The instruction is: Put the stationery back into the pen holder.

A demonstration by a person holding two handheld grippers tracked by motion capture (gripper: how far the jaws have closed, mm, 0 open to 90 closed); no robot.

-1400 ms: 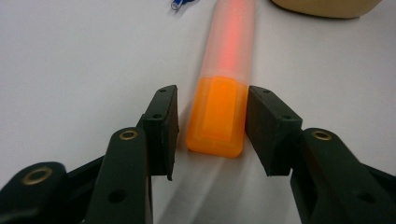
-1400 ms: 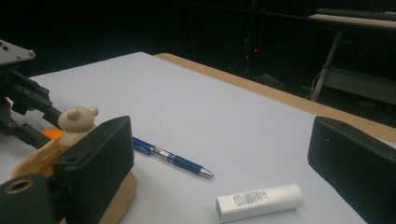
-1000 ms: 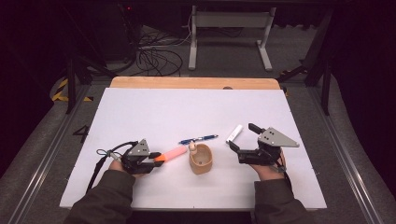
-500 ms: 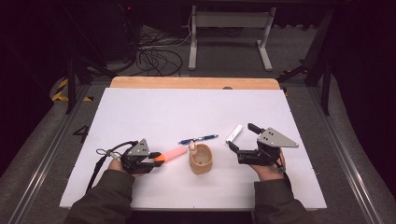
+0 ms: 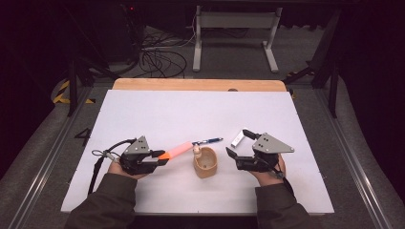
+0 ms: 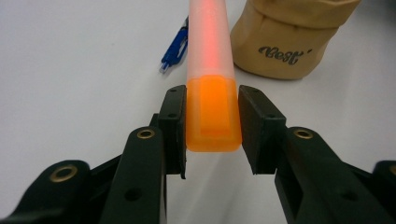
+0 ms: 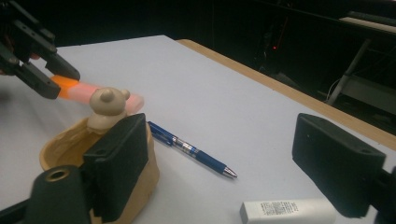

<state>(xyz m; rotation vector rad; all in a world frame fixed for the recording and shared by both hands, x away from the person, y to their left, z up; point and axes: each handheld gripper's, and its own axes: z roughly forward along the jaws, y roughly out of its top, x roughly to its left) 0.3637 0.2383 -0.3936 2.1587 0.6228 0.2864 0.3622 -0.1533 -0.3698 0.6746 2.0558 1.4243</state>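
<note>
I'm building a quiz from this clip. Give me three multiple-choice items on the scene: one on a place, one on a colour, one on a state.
1. Where does the blue pen lie?
A. on the white sheet beyond the tan cup
B. inside the cup
C. on the floor

2. What colour is the end of the marker between the left gripper's jaws?
A. green
B. orange
C. black

3. How is the right gripper?
A. shut on the pen
B. shut on the white tube
C. open

Key: 1 A, it rests on the sheet past the tan cup. 2 B, the gripped end is orange. 3 C, its jaws stand wide apart.
</note>
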